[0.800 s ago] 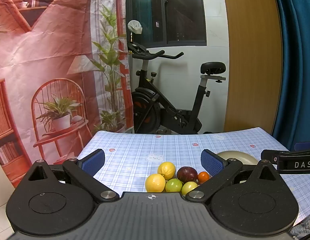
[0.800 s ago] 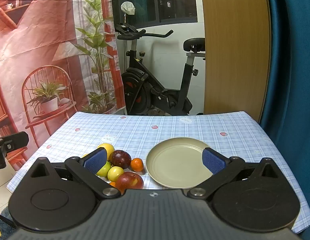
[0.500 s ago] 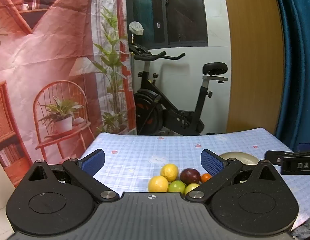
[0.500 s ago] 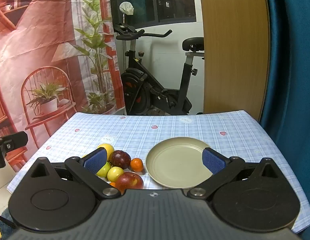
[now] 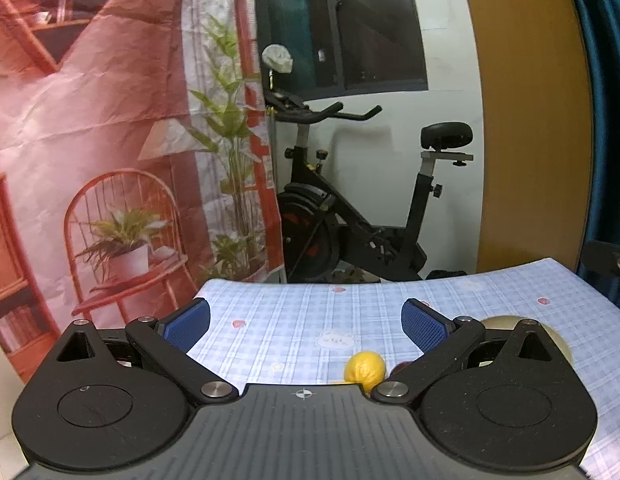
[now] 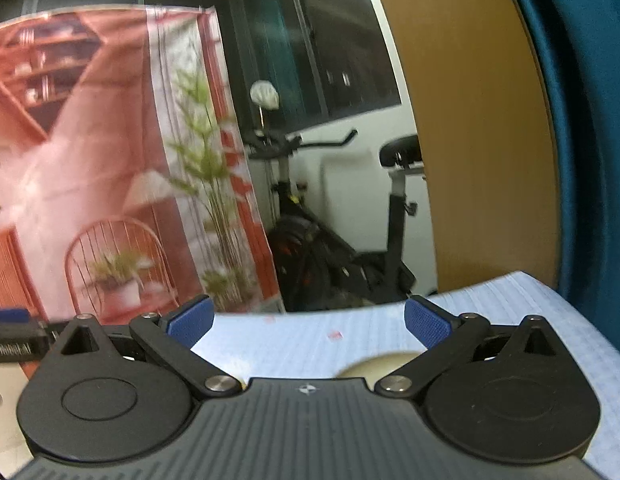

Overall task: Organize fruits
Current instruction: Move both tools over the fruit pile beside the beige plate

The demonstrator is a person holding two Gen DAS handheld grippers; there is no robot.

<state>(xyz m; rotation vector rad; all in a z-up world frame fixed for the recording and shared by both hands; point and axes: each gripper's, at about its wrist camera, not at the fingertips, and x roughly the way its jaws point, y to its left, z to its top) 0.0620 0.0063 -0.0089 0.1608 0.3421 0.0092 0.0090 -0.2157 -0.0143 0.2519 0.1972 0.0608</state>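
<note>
Both views tilted up — fruits (image 5: pixel 365 367) nearly hidden, plate (image 6: pixel 383 365) too.

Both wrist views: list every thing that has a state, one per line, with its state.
left gripper: open, nothing between its pads.
right gripper: open, nothing between its pads.
yellow lemon: resting on the tablecloth, not gripped, partly hidden by the left gripper's body.
plate: on the table, mostly hidden; contents cannot be told.
checked tablecloth: spread flat over the table.
</note>
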